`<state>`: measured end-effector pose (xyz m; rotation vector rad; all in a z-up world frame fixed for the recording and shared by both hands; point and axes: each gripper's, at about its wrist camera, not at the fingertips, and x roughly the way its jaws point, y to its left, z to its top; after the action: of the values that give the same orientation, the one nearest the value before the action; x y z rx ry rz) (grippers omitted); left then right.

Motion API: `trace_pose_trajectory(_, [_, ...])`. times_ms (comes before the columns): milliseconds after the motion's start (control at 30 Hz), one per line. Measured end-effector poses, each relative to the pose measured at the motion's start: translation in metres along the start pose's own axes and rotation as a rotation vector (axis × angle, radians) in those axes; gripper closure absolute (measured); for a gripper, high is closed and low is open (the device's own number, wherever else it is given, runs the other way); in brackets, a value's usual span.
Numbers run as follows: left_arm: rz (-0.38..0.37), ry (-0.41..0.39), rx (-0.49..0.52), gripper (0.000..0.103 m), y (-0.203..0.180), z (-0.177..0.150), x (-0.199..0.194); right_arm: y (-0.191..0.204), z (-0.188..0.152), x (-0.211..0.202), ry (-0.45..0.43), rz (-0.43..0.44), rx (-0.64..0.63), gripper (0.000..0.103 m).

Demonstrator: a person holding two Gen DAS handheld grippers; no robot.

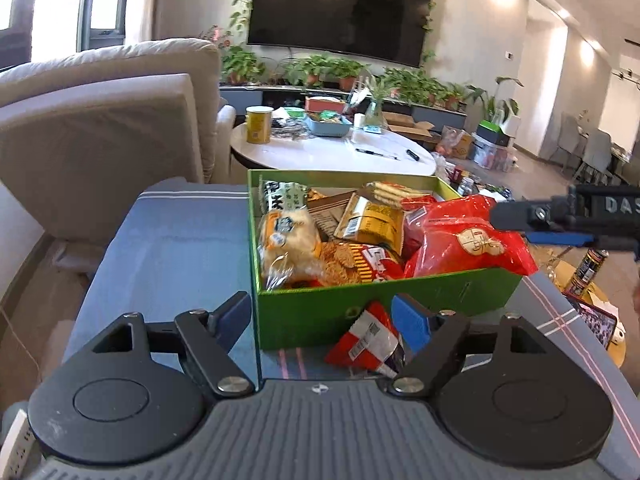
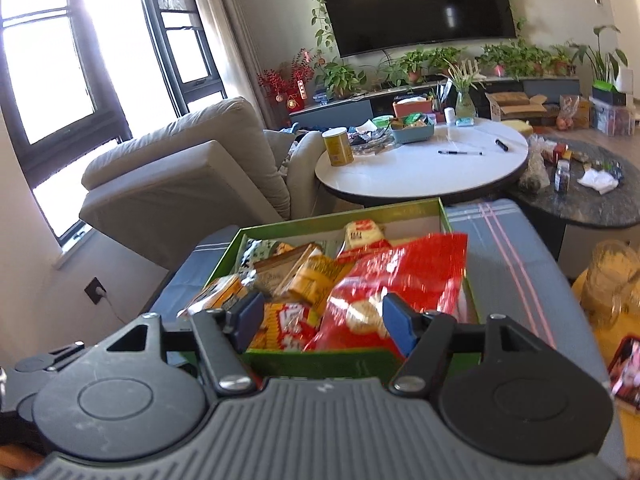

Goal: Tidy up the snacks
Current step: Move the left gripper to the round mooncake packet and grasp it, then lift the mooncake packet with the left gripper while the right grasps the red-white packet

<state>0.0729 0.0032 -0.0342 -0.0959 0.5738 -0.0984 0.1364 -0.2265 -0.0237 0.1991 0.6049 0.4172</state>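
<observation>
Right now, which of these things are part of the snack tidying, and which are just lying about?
Part of the job:
green box
big red bag
small red packet outside the box
left gripper
right gripper

Lying about:
yellow canister
pen
television
sofa

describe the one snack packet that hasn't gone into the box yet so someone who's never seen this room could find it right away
Start at the open green box of snacks on the blue-grey striped cloth. On the cloth against the box's near wall lies a small red and white packet, right by the open left gripper. It is the only snack seen outside the box; the big red bag sits inside, overhanging the rim.
</observation>
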Motion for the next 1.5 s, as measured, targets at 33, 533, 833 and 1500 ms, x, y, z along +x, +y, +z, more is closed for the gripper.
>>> trace_pose_trajectory(33, [0.0, -0.003, -0.005, 0.028, 0.0, -0.002, -0.002, 0.0, -0.002, -0.001, 0.004, 0.008, 0.008, 0.017])
trace_pose_trajectory(533, [-0.055, 0.07, 0.071, 0.024, -0.014, -0.032, -0.011, 0.011, -0.033, -0.004, 0.089, -0.012, 0.005, 0.017])
trace_pose_trajectory(833, [-0.067, 0.165, 0.088, 0.024, -0.018, -0.052, 0.016, 0.007, -0.042, 0.001, 0.118, -0.025, 0.011, 0.017])
trace_pose_trajectory(1500, [-0.042, 0.178, 0.031, 0.069, -0.003, -0.052, 0.038, 0.009, -0.054, 0.019, 0.181, -0.019, 0.004, 0.017])
